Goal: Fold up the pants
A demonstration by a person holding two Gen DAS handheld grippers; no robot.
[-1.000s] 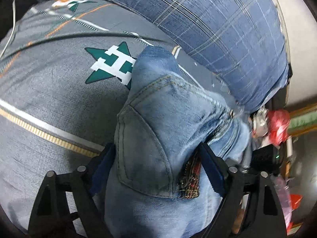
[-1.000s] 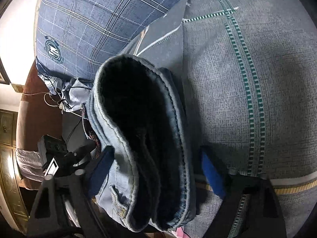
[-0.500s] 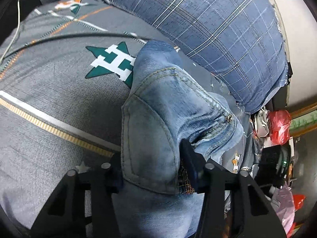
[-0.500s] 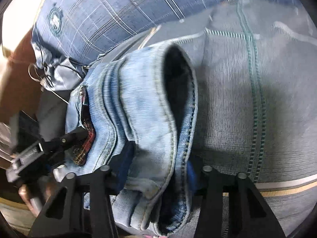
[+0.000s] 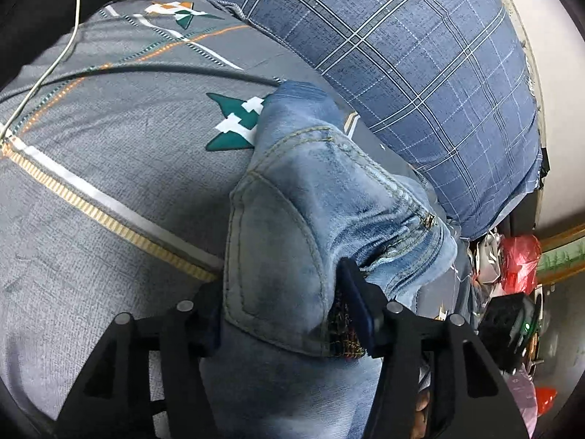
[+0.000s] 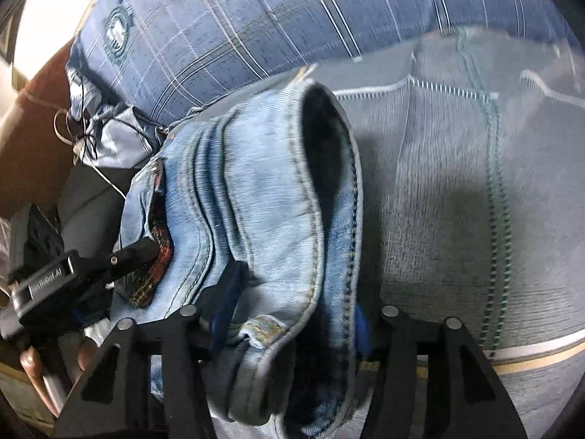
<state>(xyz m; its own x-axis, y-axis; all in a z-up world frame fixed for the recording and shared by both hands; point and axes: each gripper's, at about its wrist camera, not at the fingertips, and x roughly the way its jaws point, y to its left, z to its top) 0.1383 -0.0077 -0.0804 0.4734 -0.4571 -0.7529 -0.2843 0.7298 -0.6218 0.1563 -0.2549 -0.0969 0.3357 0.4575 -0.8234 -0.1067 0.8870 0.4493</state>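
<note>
Item 1, left wrist view. At far left a white cable and a dark cable are lying across the grey bedsheet, which is carrying a striped band and a green star print. At centre, your left tool is clamping the jeans at the waist end, with 1 blue-padded finger pressing the denim just beside the rear pocket and the other mostly hidden behind the fabric. The jeans are lying bunched on the bed, running up and away from the tool toward the blue plaid pillow, which is sitting at upper right. At far right, a red plastic bag is resting among blurred clutter beyond the bed edge.

Item 2, right wrist view. At far left, the left tool is showing as a black body reaching into the denim near a dark patterned patch. At centre, your right tool is gripping the jeans by a thick folded edge, its 2 fingers squeezing the layers, with a dark opening gaping above. The plaid pillow is filling the top, and the bedsheet is spreading out at right, slightly blurred.
</note>
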